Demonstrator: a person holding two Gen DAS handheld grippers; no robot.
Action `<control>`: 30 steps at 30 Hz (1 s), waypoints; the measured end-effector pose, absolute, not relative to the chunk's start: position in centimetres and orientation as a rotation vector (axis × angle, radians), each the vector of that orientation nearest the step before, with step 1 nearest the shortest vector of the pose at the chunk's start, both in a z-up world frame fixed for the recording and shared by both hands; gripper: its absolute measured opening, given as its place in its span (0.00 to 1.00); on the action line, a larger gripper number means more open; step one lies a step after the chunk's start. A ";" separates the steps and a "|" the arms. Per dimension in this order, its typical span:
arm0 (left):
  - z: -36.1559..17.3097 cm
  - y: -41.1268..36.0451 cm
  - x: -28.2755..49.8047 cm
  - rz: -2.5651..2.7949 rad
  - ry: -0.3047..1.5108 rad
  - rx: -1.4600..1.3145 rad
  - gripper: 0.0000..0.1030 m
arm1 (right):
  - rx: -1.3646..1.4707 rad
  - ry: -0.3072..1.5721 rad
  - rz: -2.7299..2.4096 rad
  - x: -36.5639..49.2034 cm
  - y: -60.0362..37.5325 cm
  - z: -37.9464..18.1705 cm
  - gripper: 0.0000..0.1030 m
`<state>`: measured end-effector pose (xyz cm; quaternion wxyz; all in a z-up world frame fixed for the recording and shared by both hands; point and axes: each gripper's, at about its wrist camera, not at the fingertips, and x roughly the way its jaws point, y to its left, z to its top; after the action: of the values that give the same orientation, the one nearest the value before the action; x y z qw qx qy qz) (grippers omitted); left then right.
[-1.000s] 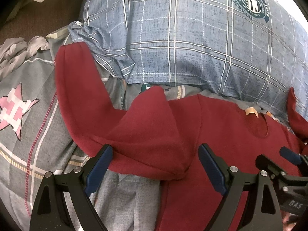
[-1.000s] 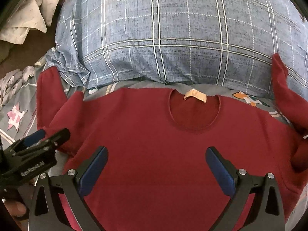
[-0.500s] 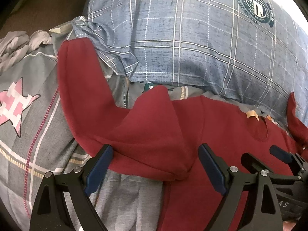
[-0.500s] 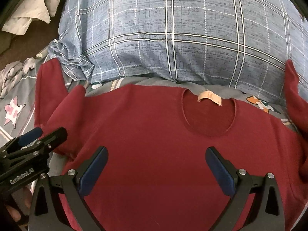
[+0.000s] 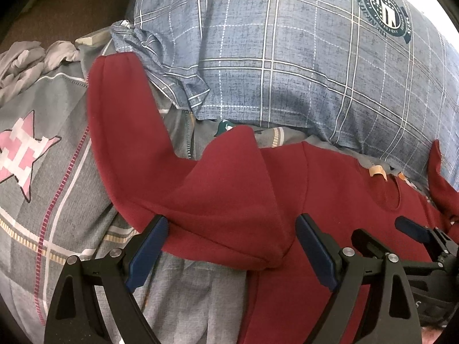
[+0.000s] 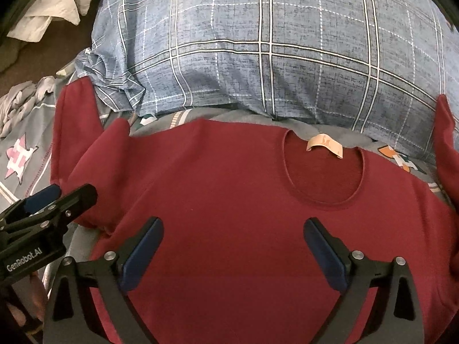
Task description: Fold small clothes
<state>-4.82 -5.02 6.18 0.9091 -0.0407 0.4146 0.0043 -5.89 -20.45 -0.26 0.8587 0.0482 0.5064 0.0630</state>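
Observation:
A dark red sweater (image 6: 243, 200) lies flat on the bed, its neckline and tan label (image 6: 324, 144) toward the pillow. Its left sleeve (image 5: 120, 109) runs up and away, and the shoulder fabric (image 5: 235, 189) is bunched into a raised fold. My left gripper (image 5: 229, 226) is open, its fingers on either side of that fold and not closed on it. My right gripper (image 6: 233, 226) is open over the chest of the sweater and holds nothing. The right sleeve (image 6: 446, 143) rests up against the pillow. Each gripper shows at the edge of the other's view.
A large blue plaid pillow (image 6: 272, 57) lies just beyond the collar. The grey bed cover (image 5: 57, 200) carries a pink star (image 5: 20, 154). Crumpled grey cloth (image 5: 23, 60) sits at the far left, with pale fabric (image 6: 48, 8) on the dark floor beyond.
My right gripper has drifted left over the sweater, so the neckline now sits further right in its view. The left gripper has barely moved. Both stayed open.

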 end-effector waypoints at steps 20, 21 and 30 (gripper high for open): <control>6.1 -4.6 -4.7 0.020 0.863 -0.098 0.88 | 0.072 1.092 0.146 -5.2 -19.3 -0.7 0.95; 6.1 -4.6 -4.8 0.020 0.863 -0.098 0.88 | 0.070 1.096 0.147 -5.2 -19.3 -0.8 0.95; 6.3 -4.2 -5.8 0.019 0.874 -0.089 0.88 | 0.068 1.099 0.153 -5.0 -19.1 -1.0 0.95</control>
<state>-5.82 -4.16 6.28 0.9050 -0.0431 0.4232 0.0090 -5.01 -19.07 -1.01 0.8494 0.0321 0.5217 0.0726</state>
